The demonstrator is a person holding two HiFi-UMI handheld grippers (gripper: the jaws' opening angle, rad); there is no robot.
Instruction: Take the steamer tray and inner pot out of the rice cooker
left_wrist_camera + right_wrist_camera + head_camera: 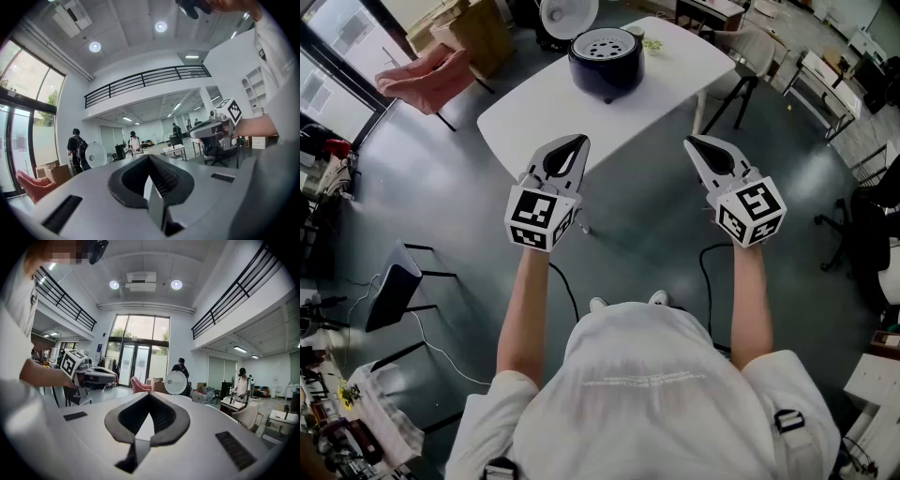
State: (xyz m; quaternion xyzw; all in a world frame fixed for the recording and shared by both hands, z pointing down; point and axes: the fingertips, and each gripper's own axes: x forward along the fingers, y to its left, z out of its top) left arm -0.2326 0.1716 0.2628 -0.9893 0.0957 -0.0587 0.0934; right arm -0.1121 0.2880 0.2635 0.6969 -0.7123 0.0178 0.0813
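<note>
Grippers first: the left gripper [578, 142] and the right gripper [694, 143] are both fully closed, jaw against jaw, and neither has anything between its jaws. The person holds them up side by side, nearly level, with a gap between them, well apart from the table [675, 70].

On that table stands the cooker [605, 73], dark and round, toward the far side. Its lid [569, 13] is up, so the tray [607, 43] with its holes shows in the top of the cooker. The pot I cannot see; I judge that it sits under the tray, inside the cooker. Nothing is taken out yet, and the step in hand is the approach.

To do it well, I think the person should step closer until the cooker is in easy reach, and open one gripper before it comes to the rim, not after. The tray must go first, because it covers the pot. A good grip would be on the edge of the tray, one jaw inside and one outside, followed by a straight lift so that it does not catch on the cooker wall. The other gripper could steady the cooker body, since it may slide on the smooth table. The lid stands just behind, so the lift should keep away from it.
</note>
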